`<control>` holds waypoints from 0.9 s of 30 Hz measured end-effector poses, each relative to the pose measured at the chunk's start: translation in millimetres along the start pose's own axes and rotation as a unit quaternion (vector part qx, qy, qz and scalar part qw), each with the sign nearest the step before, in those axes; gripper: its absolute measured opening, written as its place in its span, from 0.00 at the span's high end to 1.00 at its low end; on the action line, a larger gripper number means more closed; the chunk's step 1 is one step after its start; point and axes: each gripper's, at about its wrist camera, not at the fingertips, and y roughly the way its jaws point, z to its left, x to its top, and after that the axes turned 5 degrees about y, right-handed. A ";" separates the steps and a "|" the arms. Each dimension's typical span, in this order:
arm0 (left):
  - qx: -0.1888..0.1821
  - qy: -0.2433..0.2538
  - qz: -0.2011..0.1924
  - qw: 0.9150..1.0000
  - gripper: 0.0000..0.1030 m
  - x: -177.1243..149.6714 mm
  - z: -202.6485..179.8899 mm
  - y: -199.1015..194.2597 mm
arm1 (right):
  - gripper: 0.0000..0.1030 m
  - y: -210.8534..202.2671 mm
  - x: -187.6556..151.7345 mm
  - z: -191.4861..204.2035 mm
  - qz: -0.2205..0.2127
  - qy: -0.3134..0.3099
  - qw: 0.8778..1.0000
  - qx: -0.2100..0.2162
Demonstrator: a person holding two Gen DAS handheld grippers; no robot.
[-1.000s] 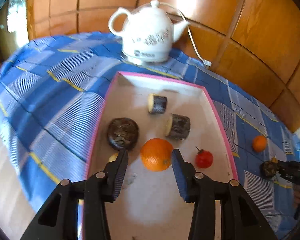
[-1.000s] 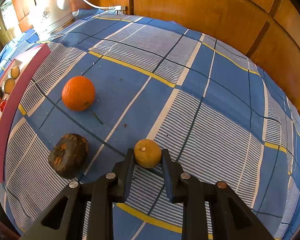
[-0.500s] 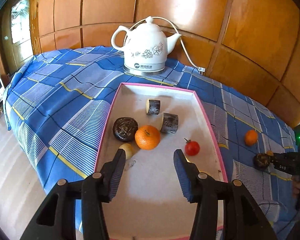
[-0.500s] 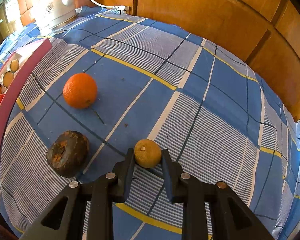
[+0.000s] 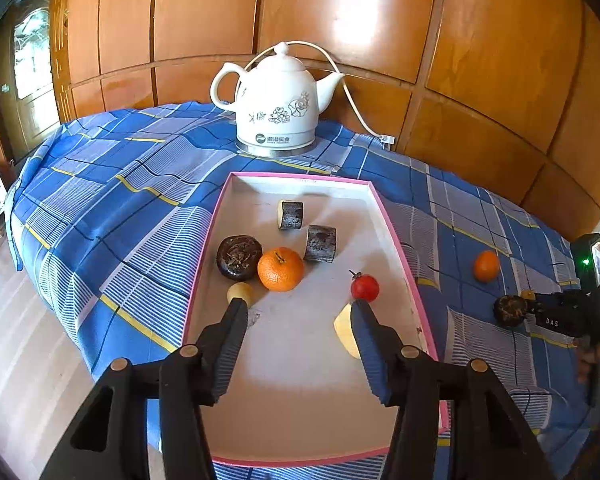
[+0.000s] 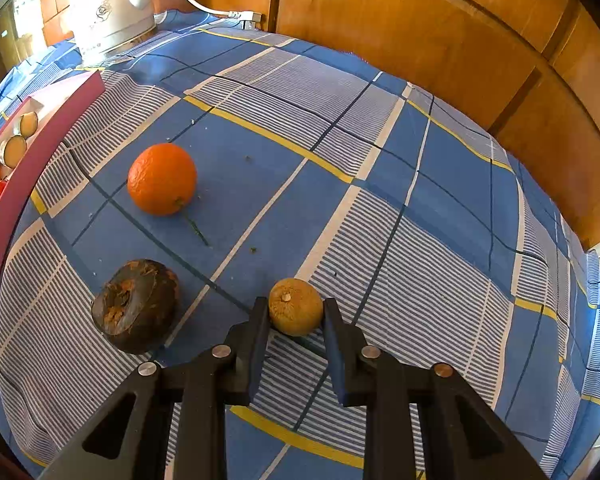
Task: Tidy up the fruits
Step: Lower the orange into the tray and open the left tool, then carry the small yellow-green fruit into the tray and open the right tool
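Right gripper [image 6: 296, 312] is clamped on a small yellowish fruit [image 6: 296, 306], apparently just clear of the blue checked cloth [image 6: 380, 200]. Left gripper [image 5: 298, 312] hangs with jaws apart above the pink-rimmed tray [image 5: 396, 240]. Beyond, an orange [image 5: 280, 269] lies in the tray.

Between the spread fingers of the left gripper [image 5: 298, 308] the tray [image 5: 394, 236] floor is bare, but an orange [image 5: 280, 269] and a red fruit [image 5: 365, 287] lie just ahead, and a pale wedge [image 5: 344, 334] sits beside the right finger. The right gripper [image 6: 296, 310] has a yellowish fruit [image 6: 295, 306] filling its gap. To its left stand a dark fruit [image 6: 136, 306] and a second orange [image 6: 162, 179] (ahead and to the right is open cloth).
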 end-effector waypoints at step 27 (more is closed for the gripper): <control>0.034 -0.024 0.011 0.999 0.42 -13.4 40.4 0.7 | 0.74 -31.8 25.6 -10.9 -0.034 0.070 0.994 0.074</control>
